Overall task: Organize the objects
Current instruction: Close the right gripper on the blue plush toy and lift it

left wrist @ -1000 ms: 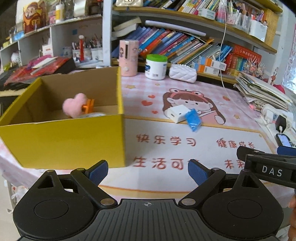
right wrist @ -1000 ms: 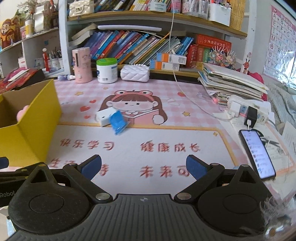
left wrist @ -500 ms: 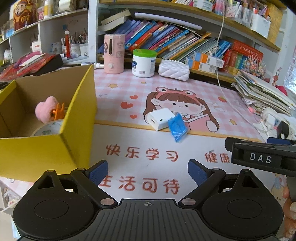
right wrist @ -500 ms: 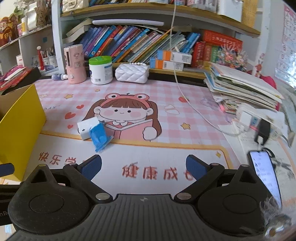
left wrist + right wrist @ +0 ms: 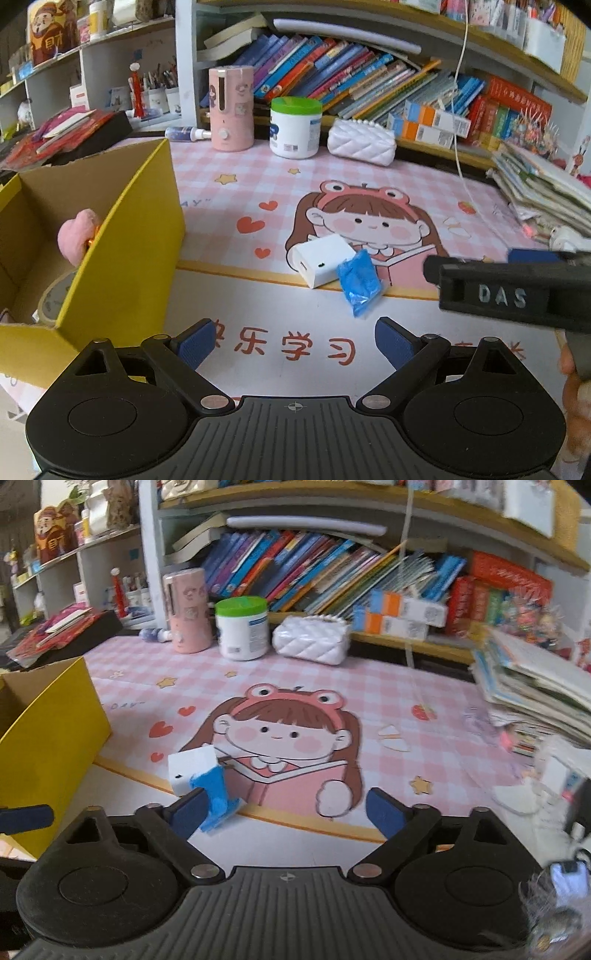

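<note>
Crinkled blue packet (image 5: 359,283), touching white charger block (image 5: 320,259), pink mat (image 5: 236,192)

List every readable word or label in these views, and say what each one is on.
"DAS": raised letters on the black right hand-held gripper.
"快乐学习": red characters on the pink cartoon desk mat.
"财": on the red figurine box on the shelf.
Book spines and white tub with green lid: too small or blurred.

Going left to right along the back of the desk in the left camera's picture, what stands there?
Small bottle lying down → pink canister → green-lidded white jar → white quilted purse → stack of papers.
</note>
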Demonstrator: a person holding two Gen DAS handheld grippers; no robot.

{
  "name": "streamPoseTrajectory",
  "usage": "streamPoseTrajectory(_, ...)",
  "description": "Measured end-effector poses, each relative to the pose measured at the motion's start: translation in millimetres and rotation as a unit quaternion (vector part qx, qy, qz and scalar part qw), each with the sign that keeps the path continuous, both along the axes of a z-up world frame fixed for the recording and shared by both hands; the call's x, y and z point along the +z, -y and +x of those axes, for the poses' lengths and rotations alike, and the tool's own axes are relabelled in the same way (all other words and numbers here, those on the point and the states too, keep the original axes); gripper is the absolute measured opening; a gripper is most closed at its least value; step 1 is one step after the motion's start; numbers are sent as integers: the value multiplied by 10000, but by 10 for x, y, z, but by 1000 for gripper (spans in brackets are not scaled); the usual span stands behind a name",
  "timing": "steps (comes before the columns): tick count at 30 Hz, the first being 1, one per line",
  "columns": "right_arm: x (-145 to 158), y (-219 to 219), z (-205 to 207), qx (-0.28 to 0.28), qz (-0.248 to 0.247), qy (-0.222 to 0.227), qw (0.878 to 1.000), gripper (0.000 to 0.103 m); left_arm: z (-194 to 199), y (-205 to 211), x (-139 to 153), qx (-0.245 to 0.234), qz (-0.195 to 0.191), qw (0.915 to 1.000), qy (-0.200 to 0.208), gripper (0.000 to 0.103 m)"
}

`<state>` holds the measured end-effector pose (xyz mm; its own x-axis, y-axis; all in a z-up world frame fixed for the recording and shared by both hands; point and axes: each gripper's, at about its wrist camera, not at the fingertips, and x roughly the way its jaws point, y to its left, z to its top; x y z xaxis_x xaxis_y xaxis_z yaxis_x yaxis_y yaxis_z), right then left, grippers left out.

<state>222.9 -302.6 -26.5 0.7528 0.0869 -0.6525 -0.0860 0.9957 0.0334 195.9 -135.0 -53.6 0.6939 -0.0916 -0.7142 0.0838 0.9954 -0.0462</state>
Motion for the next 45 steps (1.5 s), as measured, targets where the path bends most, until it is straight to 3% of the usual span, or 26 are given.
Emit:
streamPoseTrajectory(5,-75,-61,353,693,339,-426,9961,72,96,75,-78,-30,175,9996,-210,95)
streamPoseTrajectory(15,-362,-400,740,1595,138,-994,9821,53,170,66,-128,111,267,9990,-337,95)
streamPoseTrajectory(17,-409,-425,763,1661,110,-1054,9804,43,186,60,-135,126,286,9988,-378,95)
streamPoseTrajectory(19,-425,-418,761,1666,126,-1084,9800,26,201,73,-135,95,321,9986,-407,95)
streamPoseTrajectory(23,-332,-246,675,1427,323,-798,9860,25,252,140,-130,-39,373,9985,-392,95)
streamPoseTrajectory(30,-82,276,362,440,396,-304,9978,25,456,307,-126,-145,308,9992,-201,95)
streamPoseTrajectory(35,-124,608,95,-80,412,-470,9980,25,649,424,-185,-9,229,9996,-170,94)
streamPoseTrajectory(45,-187,762,-95,-168,250,-597,9978,25,877,548,-311,221,334,9992,-31,92)
